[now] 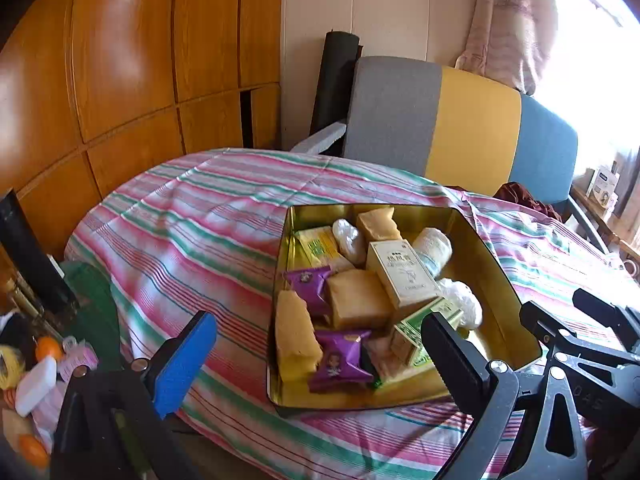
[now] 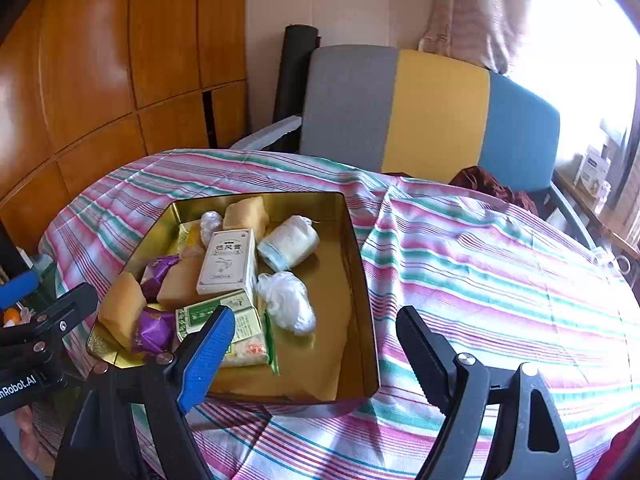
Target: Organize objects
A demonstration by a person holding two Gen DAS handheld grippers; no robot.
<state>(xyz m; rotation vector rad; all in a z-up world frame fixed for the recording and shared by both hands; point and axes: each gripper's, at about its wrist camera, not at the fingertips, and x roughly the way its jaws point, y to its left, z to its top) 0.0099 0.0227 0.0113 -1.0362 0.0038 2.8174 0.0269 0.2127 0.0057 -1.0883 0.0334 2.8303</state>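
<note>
**Gold tin of packets on the striped cloth, both grippers empty above it**

A round tabletop (image 2: 480, 264) under a pink, green and white striped cloth fills both views, with a grey, yellow and blue panelled chair back (image 2: 432, 116) behind it. On the cloth sits a shallow gold metal rectangular tin (image 2: 360, 280), its long axis running away from the cameras toward the chair.

Inside the tin, a cream cardboard box with Chinese characters and a bird drawing (image 2: 228, 262) lies flat on top of the pile, its length pointing the same way as the tin. Around it lie tan wrapped blocks (image 2: 120, 308), green-and-white printed cartons (image 2: 212, 312), purple foil snack packets (image 1: 340, 360), a white gauze roll (image 2: 288, 242) and a crumpled clear plastic bag (image 2: 286, 302).

The left gripper (image 1: 316, 348) and the right gripper (image 2: 316, 340) hover near the tin's front edge, jaws spread wide with nothing between them. Lettering ending "nRobot.AI" shows on the left gripper's body in the right wrist view.
</note>
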